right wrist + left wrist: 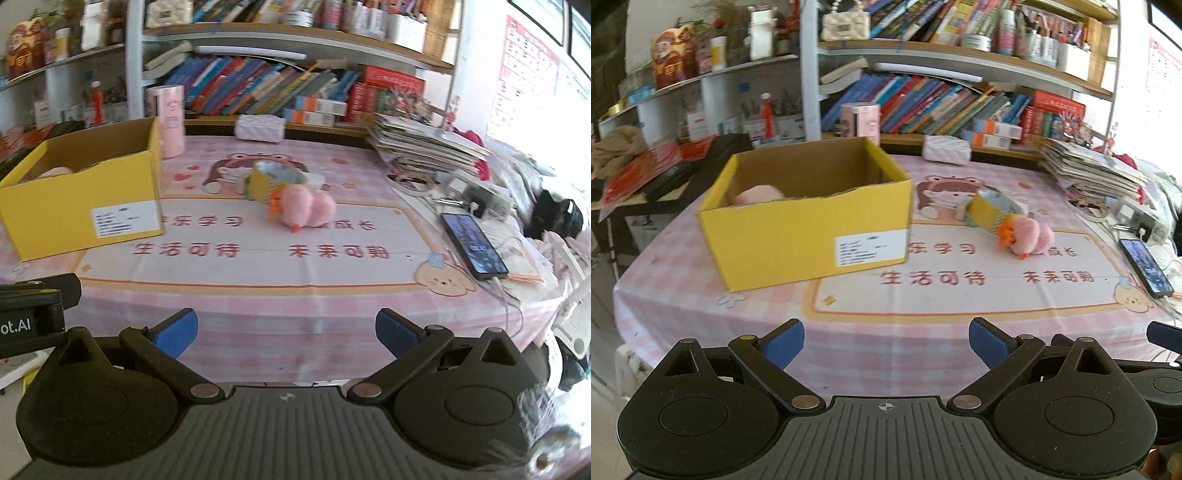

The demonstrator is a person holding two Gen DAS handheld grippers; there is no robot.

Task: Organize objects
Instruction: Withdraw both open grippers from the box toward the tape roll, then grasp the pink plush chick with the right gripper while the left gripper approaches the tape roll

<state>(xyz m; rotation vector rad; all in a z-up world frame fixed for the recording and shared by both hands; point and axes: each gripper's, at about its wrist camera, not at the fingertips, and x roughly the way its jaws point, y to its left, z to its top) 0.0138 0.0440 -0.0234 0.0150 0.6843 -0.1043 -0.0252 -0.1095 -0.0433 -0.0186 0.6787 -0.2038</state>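
Both the left gripper (886,345) and right gripper (286,332) hover spread, empty, over the table's near edge (295,369). Bare cloth lies ahead; pink plush toy (303,210) beyond, yellow box (809,218) forward-left.

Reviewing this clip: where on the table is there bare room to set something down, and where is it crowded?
Bare cloth runs along the near edge, from the open left gripper and open right gripper up to the yellow box and pink plush toy. A narrower gap separates box and plush. The far-right side is crowded: phone, cables, stacked magazines.
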